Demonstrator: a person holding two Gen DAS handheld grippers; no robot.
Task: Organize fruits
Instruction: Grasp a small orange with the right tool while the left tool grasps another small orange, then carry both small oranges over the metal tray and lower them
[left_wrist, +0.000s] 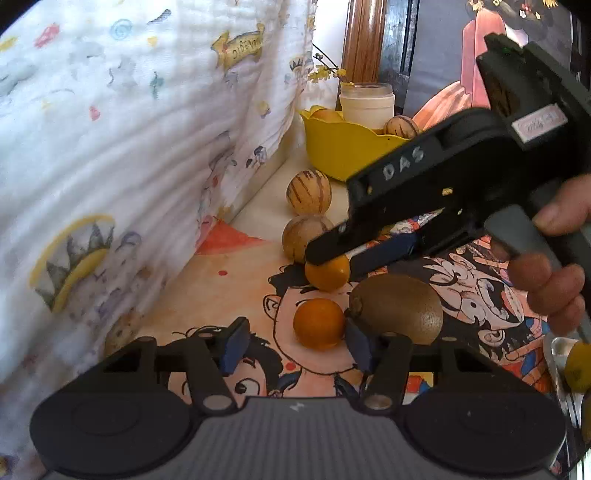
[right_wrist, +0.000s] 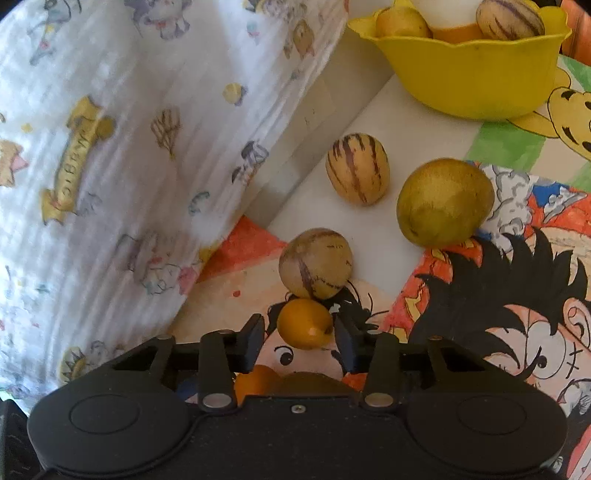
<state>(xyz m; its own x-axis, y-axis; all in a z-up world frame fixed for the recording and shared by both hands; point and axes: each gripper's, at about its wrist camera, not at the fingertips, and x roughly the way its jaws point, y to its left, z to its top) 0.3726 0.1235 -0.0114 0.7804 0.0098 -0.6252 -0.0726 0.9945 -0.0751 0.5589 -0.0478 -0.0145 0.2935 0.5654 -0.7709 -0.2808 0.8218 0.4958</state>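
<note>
Right claw (right_wrist: 299, 330) straddles small orange fruit (right_wrist: 304, 324), long axis crosswise between fingers.

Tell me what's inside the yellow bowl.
The yellow bowl holds one striped melon, a yellow fruit and something orange beneath a white jar. Its bottom is hidden by the wall.

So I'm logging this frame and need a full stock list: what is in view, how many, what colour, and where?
Oranges: two, orange; one between the right gripper's fingers, one by the left gripper.
Kiwi: one, brown, beside the nearer orange.
Striped melons: three, cream; two on the table, one in the bowl.
Pear: one, yellow-green, on the table.
Bowl: one, yellow, at the back.
Cloth: white, printed, on the left.
Left gripper: open.
Right gripper: open around the orange.
</note>
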